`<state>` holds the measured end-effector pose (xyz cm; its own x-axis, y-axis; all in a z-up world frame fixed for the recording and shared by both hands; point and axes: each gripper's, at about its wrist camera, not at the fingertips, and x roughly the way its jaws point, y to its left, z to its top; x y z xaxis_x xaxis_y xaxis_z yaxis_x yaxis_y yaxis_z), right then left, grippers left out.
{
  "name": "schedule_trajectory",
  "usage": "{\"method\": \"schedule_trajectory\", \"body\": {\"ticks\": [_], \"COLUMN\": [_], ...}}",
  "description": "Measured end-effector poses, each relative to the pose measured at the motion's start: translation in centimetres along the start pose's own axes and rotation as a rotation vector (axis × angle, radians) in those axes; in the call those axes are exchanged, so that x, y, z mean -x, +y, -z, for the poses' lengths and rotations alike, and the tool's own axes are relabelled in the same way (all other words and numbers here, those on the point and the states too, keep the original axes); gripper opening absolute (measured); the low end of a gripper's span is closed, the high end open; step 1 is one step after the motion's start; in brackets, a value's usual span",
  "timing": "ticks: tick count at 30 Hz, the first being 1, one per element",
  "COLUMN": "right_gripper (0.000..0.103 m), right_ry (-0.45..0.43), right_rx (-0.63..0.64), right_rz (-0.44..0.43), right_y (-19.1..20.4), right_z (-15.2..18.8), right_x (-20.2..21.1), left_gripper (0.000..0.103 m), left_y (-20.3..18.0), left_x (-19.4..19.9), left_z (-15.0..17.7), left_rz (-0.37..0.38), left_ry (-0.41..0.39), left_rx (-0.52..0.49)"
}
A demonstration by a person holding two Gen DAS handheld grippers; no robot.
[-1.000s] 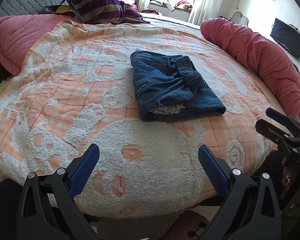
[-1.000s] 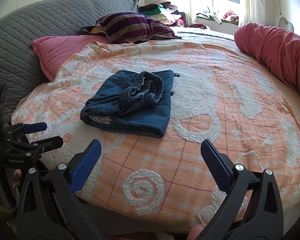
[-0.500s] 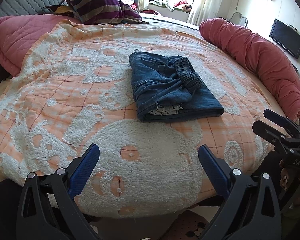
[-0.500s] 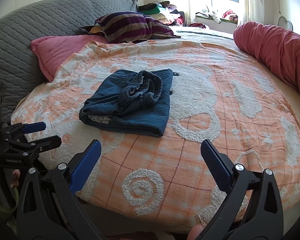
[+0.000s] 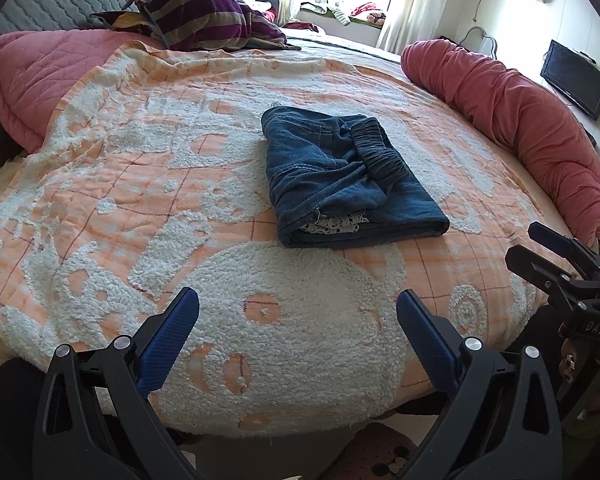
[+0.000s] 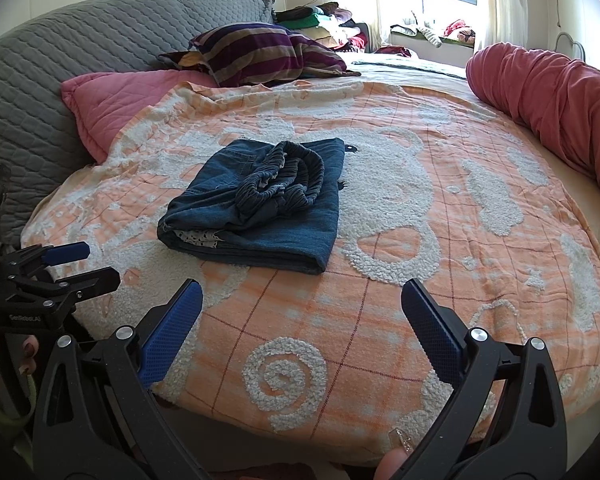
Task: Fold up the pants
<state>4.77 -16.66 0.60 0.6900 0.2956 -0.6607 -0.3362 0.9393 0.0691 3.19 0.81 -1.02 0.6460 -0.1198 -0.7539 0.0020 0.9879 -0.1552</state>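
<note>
Dark blue denim pants [image 5: 340,180] lie folded into a compact rectangle on the orange and white blanket [image 5: 140,208], elastic waistband on top and a bit of white lace at the near edge. They also show in the right wrist view [image 6: 260,212]. My left gripper [image 5: 298,322] is open and empty, held near the bed's front edge, well short of the pants. My right gripper [image 6: 302,316] is open and empty, also back from the pants. Each gripper shows in the other's view, the right one [image 5: 556,256] and the left one [image 6: 64,268].
A striped pillow [image 5: 204,20] and a pink quilted pillow [image 5: 40,76] lie at the back left. A long red bolster [image 5: 520,120] runs along the right side. A grey padded headboard [image 6: 60,64] curves behind. A television [image 5: 576,78] hangs on the right wall.
Both grippers have drifted slightly back from the bed, staying open. The folded pants have not moved.
</note>
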Motion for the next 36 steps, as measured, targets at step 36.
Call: {"method": "schedule_trajectory", "body": {"ticks": [36], "right_gripper": [0.094], "right_ry": [0.007], "right_rx": [-0.009], "right_rz": [0.009], "right_y": [-0.88], "right_z": [0.21], "right_x": [-0.18], "left_gripper": [0.099], "left_y": [0.32], "left_x": [0.09], "left_z": [-0.25], "left_rz": [-0.011], "left_ry": [0.001], "left_rx": [-0.004]}}
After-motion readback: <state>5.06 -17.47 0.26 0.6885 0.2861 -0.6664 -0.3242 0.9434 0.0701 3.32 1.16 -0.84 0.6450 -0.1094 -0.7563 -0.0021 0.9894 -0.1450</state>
